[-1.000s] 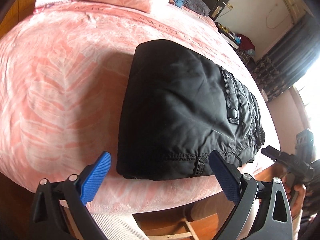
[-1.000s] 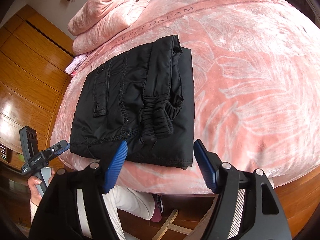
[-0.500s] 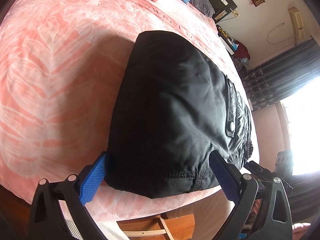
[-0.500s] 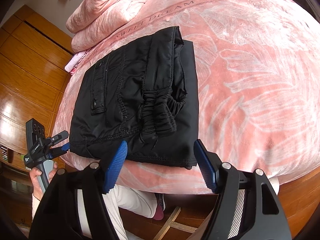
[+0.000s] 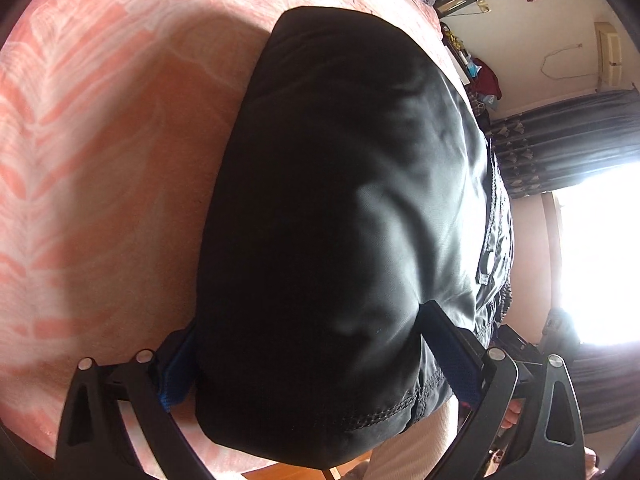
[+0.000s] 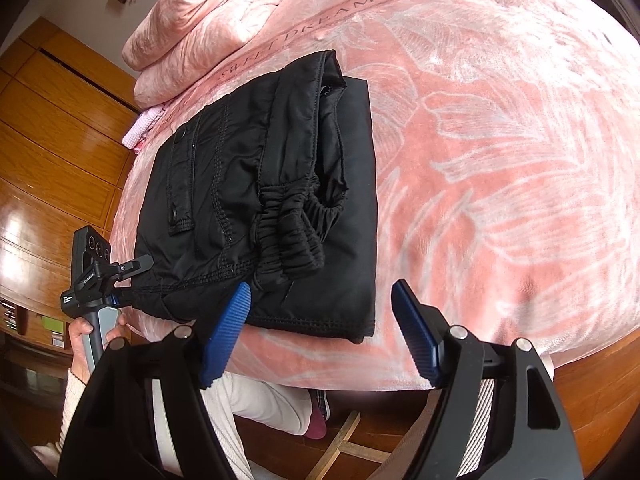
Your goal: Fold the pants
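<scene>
One pair of black pants [image 6: 264,200], folded into a thick rectangle, lies at the near edge of the bed [image 6: 500,140], elastic waistband bunched on top. Two tongs are at that edge. The right tongs [image 6: 320,332] stand apart, just opened a little wider, with only the pants' near right corner between their blue pads. The left tongs [image 5: 316,364] straddle the pants' near left corner, fabric bulging between the pads; I cannot tell whether they clamp it. One rolled pink blanket [image 6: 208,20] sits at the far left corner.
</scene>
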The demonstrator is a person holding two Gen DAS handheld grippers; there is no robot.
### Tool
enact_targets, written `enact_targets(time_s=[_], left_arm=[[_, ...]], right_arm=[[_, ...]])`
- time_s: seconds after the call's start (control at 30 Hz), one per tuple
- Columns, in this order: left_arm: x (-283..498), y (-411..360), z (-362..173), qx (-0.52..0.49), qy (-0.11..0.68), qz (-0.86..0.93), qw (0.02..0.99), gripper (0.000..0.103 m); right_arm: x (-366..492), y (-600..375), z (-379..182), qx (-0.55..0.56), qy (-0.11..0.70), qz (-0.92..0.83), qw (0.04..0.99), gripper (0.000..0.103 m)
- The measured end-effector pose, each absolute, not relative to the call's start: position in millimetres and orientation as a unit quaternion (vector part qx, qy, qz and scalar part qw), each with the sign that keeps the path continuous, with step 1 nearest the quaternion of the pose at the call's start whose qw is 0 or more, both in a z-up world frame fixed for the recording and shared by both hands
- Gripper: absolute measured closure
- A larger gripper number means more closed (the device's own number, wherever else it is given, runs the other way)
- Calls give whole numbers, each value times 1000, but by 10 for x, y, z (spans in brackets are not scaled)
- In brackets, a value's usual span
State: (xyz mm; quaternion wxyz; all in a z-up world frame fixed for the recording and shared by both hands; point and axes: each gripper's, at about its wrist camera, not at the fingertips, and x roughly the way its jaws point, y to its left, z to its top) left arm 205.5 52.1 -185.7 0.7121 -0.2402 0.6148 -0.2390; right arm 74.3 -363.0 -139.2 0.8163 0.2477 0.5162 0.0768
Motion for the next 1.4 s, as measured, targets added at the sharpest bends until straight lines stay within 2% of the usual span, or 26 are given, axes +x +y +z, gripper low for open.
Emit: enact_targets(time_s=[0.27, 0.6, 0.77, 1.1, 1.4], left_arm=[[2038, 180, -1714, -172, 611, -183, 750, 3], [2098, 48, -1681, -144, 603, -196, 759, 3], [2090, 72, -1710, -140, 602, -199, 760, 3], [2205, -40, -1733, -120, 595, -215, 765, 3], [2142, -91, -1645, -91, 587, -193, 781, 3]], right_arm=[[820, -3598, -1396, 242, 520, 83, 815, 17], [1047, -3816, -1513, 313, 517, 96, 791, 14], [1198, -3806, -1693, 315, 536, 104, 776, 12], [1215, -3858, -1877, 349, 524, 148, 763, 8], [1470, -3552, -1892, 312, 534, 186, 763, 6]])
